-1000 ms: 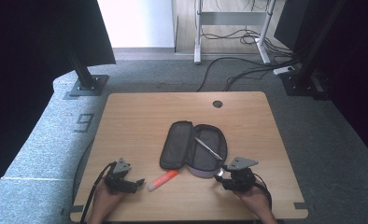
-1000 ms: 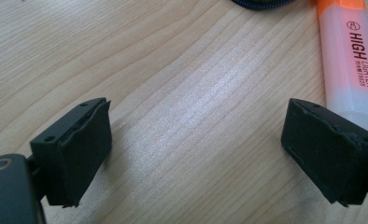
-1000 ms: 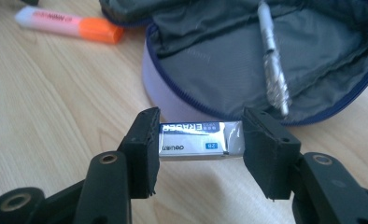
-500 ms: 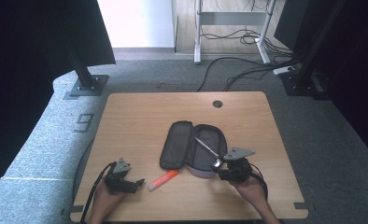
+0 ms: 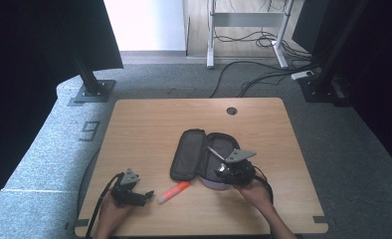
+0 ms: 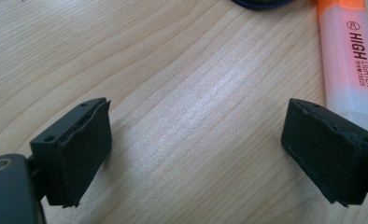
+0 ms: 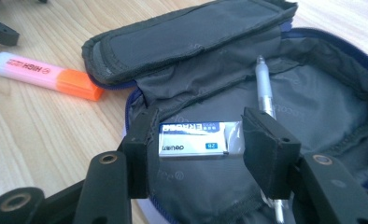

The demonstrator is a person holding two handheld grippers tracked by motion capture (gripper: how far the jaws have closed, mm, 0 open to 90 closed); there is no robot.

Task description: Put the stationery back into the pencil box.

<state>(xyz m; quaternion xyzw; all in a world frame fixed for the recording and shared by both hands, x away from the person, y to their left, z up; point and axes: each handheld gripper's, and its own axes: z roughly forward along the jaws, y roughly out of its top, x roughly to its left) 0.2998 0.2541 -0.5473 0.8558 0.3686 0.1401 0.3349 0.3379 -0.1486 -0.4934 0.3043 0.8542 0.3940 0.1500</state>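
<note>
An open grey pencil case [image 5: 194,154] lies mid-table with a silver pen [image 5: 215,153] in its right half. My right gripper [image 5: 223,173] hangs over that half. Its jaws stand open on either side of a white and blue eraser [image 7: 194,144] lying in the case [image 7: 313,93], with a small gap at each side. The pen [image 7: 265,93] runs beside the right jaw. An orange highlighter [image 5: 174,191] lies on the wood left of the case. My left gripper [image 5: 144,196] rests open just left of it, with the highlighter [image 6: 355,65] above its right jaw.
The wooden table [image 5: 149,129] has a round cable hole [image 5: 232,110] near its far edge. On the carpet beyond it are a black stand base [image 5: 92,92] and loose cables [image 5: 263,74]. The case's zip edge [image 6: 261,3] lies ahead of the left gripper.
My right gripper has moved left and forward from the table's front edge to over the open case, jaws now around the eraser. The left gripper has stayed put.
</note>
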